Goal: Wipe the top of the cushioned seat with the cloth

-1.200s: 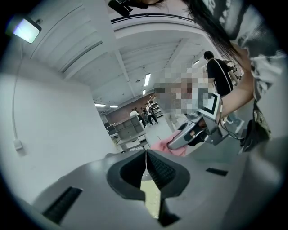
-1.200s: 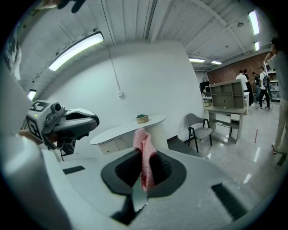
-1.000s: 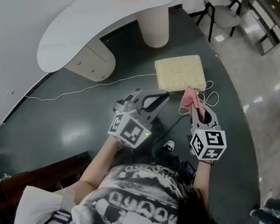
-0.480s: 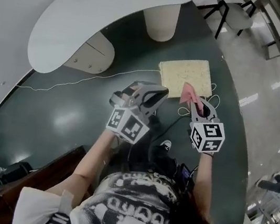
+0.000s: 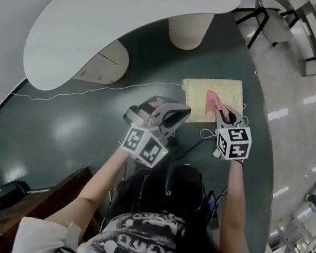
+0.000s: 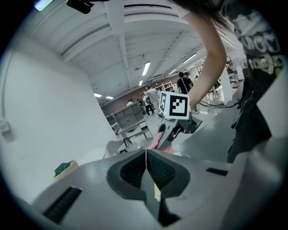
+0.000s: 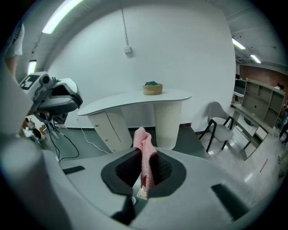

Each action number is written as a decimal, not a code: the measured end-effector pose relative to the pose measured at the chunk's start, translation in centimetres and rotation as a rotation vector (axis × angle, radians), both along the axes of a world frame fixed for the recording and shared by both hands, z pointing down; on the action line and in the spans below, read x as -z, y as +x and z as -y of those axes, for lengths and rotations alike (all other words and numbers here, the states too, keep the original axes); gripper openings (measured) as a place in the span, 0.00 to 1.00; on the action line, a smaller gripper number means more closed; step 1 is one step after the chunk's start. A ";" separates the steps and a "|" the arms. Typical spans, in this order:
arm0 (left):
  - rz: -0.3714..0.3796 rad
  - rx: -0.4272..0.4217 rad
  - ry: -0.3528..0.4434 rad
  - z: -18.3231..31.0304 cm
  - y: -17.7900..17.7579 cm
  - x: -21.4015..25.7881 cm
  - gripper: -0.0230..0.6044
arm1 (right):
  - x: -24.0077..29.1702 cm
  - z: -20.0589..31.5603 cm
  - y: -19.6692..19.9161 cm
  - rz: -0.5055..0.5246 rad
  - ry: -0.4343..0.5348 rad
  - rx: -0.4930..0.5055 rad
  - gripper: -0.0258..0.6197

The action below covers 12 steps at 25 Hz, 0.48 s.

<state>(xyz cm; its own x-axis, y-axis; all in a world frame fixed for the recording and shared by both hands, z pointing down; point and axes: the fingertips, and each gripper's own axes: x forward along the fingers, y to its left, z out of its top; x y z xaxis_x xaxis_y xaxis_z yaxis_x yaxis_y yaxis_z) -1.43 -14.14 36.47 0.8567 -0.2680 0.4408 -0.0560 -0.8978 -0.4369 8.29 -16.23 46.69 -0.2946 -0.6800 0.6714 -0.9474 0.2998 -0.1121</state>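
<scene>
The right tongs [image 5: 221, 111] were clamped on a pink cloth [image 5: 213, 100], which stood up in a folded strip between the pads with its upper end free above them. From the head view, the cloth lay over the near right part of the cushioned seat [image 5: 202, 93], a pale cream square set low on the dark green floor [image 5: 55, 130]; whether the cloth actually touched the cushion could not be made out. The left tongs [image 5: 174, 115] were pressed together with nothing between them, held just beside the seat's near left corner and a little apart from the right tongs. A thin white cable [image 5: 92, 88] trailed across the floor from the left toward the seat. Beyond the seat stood a curved white desk [image 5: 102, 29] on a ribbed pedestal, carrying a round tan bowl [image 7: 153, 88] with something green in it. A light chair [image 5: 275, 25] with dark legs stood farther off to the right, on a paler stretch of floor.
</scene>
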 end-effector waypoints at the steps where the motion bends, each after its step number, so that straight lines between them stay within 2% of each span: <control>1: 0.002 -0.004 0.000 0.4 -0.2 -0.5 0.05 | -0.9 0.7 -0.1 -0.005 -0.009 0.005 0.05; 6: 0.010 -0.002 0.012 2.5 -0.9 -3.4 0.05 | -5.8 3.4 -0.8 -0.027 -0.056 0.051 0.05; 12: 0.013 0.047 0.063 5.4 -1.9 -6.6 0.05 | -12.6 5.7 -1.8 -0.025 -0.107 0.100 0.05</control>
<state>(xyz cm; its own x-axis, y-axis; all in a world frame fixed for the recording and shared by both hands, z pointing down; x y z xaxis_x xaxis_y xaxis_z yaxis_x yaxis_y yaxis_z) -3.35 -19.56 43.11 0.8368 -0.3354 0.4328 -0.0914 -0.8649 -0.4935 6.54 -21.91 59.31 -0.3395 -0.5720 0.7467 -0.9164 0.3802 -0.1255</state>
